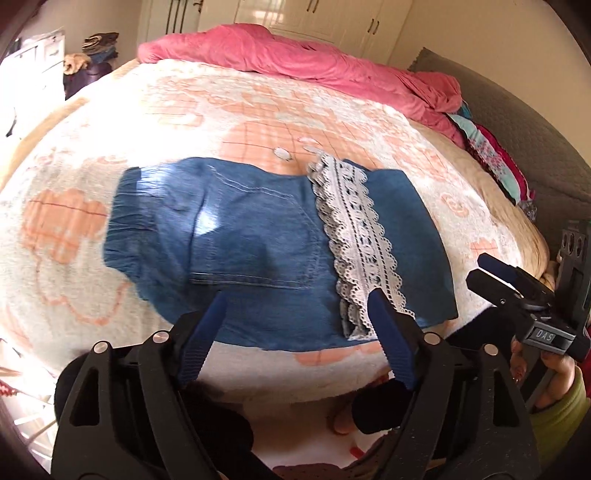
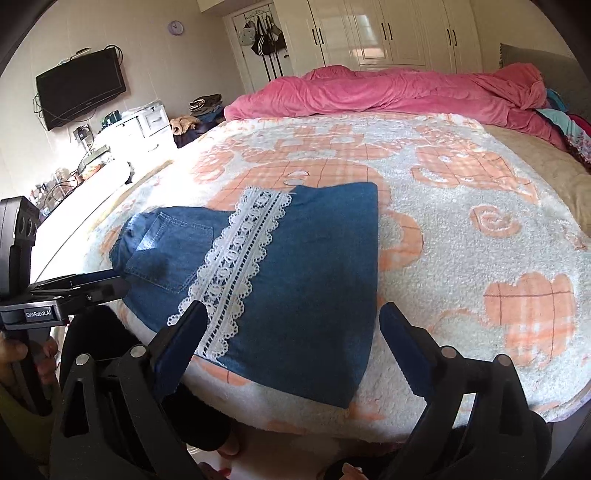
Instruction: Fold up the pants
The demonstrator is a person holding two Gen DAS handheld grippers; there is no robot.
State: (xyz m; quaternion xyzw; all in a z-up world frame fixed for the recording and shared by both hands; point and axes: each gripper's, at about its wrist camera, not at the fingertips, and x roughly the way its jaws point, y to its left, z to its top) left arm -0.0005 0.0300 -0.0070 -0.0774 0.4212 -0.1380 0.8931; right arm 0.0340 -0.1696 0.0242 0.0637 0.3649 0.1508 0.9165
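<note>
Blue denim pants (image 1: pixel 251 236) (image 2: pixel 314 277) lie folded flat near the front edge of the bed, a white lace strip (image 1: pixel 354 229) (image 2: pixel 240 254) running across them. My left gripper (image 1: pixel 298 299) hovers open above their near edge, nothing between its blue pads. It also shows at the left edge of the right wrist view, left gripper (image 2: pixel 110 284). My right gripper (image 2: pixel 291 310) stands open over the near right part of the pants and holds nothing. In the left wrist view the right gripper (image 1: pixel 480 271) sits off the pants' right end.
The bed is covered by a white and orange fleece blanket (image 1: pixel 258 110) (image 2: pixel 461 221). A crumpled pink duvet (image 1: pixel 295 59) (image 2: pixel 388 88) lies along the far side, patterned clothes (image 1: pixel 491 162) at the right. A wall TV (image 2: pixel 79 86), a white dresser (image 2: pixel 144 125) and wardrobes (image 2: pixel 388 29) stand beyond.
</note>
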